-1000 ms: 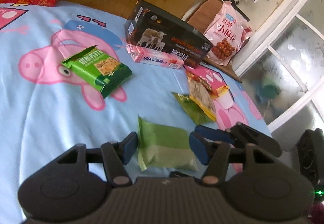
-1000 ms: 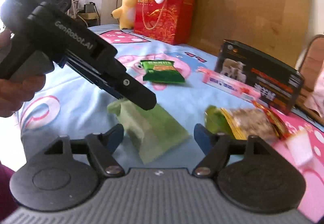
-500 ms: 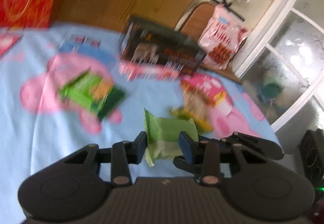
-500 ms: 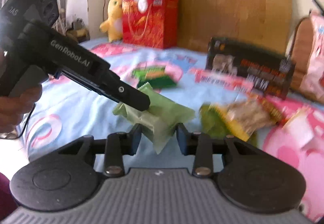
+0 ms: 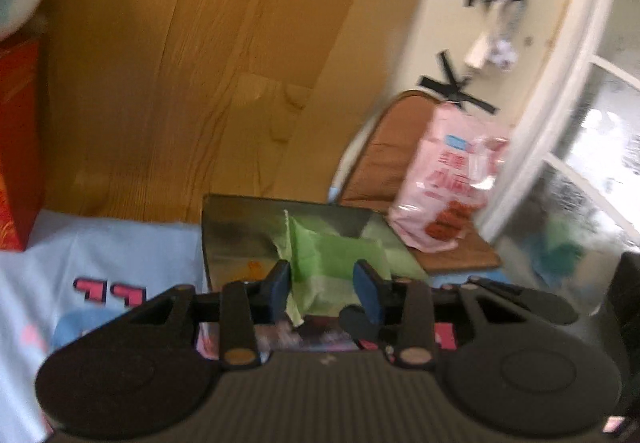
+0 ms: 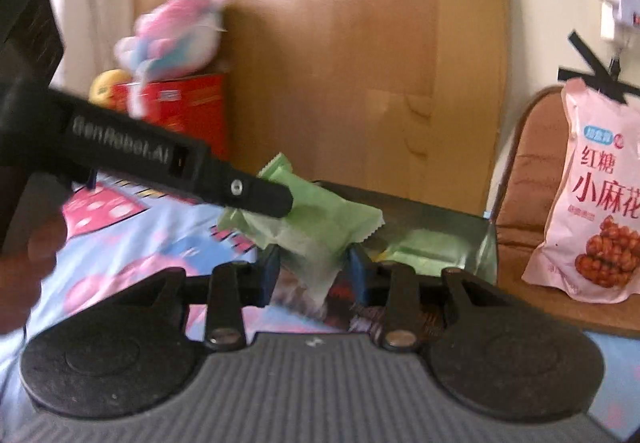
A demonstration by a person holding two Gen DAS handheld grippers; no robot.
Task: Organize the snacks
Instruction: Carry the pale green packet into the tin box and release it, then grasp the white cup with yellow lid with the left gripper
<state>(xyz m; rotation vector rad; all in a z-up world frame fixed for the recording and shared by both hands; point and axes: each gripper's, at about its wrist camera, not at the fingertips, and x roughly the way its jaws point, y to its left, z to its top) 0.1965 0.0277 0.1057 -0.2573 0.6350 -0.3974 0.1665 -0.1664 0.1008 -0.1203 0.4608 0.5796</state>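
A light green snack packet (image 5: 332,263) hangs in the air, and both grippers grip it. In the left wrist view my left gripper (image 5: 323,285) is shut on the packet, blue pads pressing its sides. In the right wrist view my right gripper (image 6: 316,273) is shut on the packet's (image 6: 320,223) lower corner. A black finger (image 6: 256,195) of the left gripper lies across the packet's upper left. Just beyond the packet stands an open dark box (image 6: 480,243) with a shiny inside. Another green packet (image 6: 424,247) lies in it.
A pink snack bag (image 6: 600,203) leans on a brown chair (image 6: 532,163) to the right of the box. A red gift box (image 6: 188,111) with a plush toy (image 6: 176,35) stands at the back left. A wooden headboard (image 5: 200,63) rises behind the cartoon bedsheet (image 5: 100,243). A hand (image 6: 24,263) holds the left gripper.
Both grippers closed on the green packet that lay on the sheet, then lifted it and carried it toward the dark box. The other snacks have dropped out of view.
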